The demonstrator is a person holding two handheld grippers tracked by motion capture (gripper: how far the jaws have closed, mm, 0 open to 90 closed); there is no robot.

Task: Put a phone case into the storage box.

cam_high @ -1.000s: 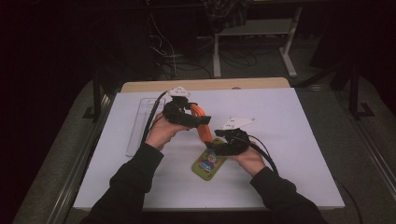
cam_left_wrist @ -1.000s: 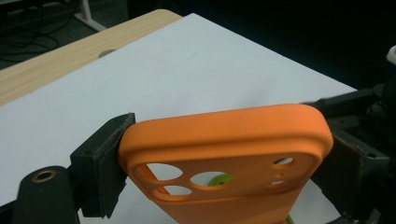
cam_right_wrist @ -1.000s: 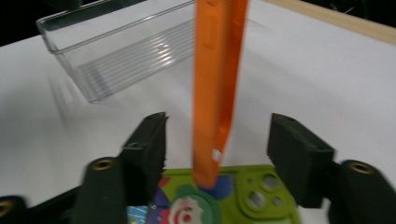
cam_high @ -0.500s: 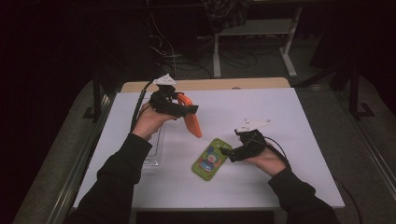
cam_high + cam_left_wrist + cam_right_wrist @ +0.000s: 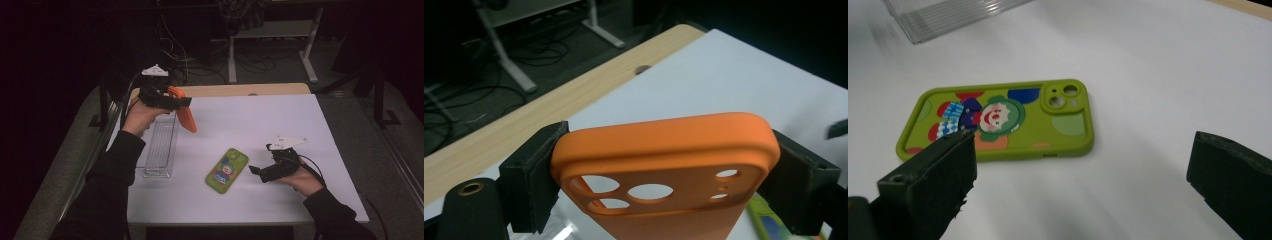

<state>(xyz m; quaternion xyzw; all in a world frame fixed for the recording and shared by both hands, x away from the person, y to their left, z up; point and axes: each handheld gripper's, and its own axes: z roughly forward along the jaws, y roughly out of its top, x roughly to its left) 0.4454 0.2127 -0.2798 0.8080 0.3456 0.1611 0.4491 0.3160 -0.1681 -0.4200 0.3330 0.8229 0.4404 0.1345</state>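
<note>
Orange case (image 5: 664,165) clamped in left tool (image 5: 172,102), above tray (image 5: 159,150).

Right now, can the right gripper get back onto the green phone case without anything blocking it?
Probably yes. The right gripper sits open beside the green phone case, which lies flat on the white table with nothing between them; the left gripper holds the orange case well away.

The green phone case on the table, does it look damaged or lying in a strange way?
Nothing stands out. The green phone case lies flat on the white table, printed side up, whole and unmarked, slightly diagonal. The right hand-held gripper stands open beside it, not touching.
</note>
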